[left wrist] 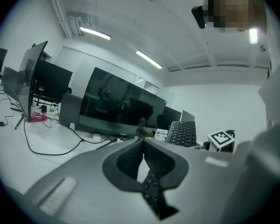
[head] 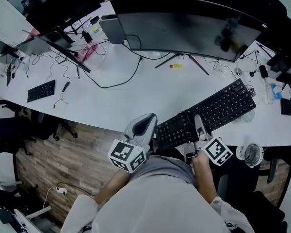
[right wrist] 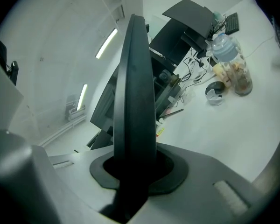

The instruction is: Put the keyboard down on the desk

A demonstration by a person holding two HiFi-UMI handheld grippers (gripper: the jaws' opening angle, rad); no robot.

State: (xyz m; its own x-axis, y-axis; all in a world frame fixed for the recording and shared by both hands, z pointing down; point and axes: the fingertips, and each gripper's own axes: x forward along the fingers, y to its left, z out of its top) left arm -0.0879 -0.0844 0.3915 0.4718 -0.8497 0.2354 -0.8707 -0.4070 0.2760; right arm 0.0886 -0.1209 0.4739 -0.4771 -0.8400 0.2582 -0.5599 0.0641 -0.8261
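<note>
A black keyboard (head: pixel 218 109) lies slantwise over the white desk (head: pixel 136 101), its near left end reaching past the desk's front edge. My right gripper (head: pixel 199 126) is shut on the keyboard's near edge; in the right gripper view the keyboard (right wrist: pixel 135 101) rises edge-on as a dark slab between the jaws. My left gripper (head: pixel 146 124) sits at the keyboard's left end. In the left gripper view its fingertips (left wrist: pixel 143 143) meet, and a few keys (left wrist: pixel 151 190) show low in the gap behind them. Whether the keyboard rests on the desk I cannot tell.
A wide curved monitor (head: pixel 189 25) stands behind the keyboard on a splayed stand. A second small keyboard (head: pixel 41 90), a tilted screen (head: pixel 53 40) and loose cables (head: pixel 111 84) lie to the left. A small fan (head: pixel 252 154), a water bottle (right wrist: pixel 224 48) and a jar (right wrist: pixel 238 76) are at right.
</note>
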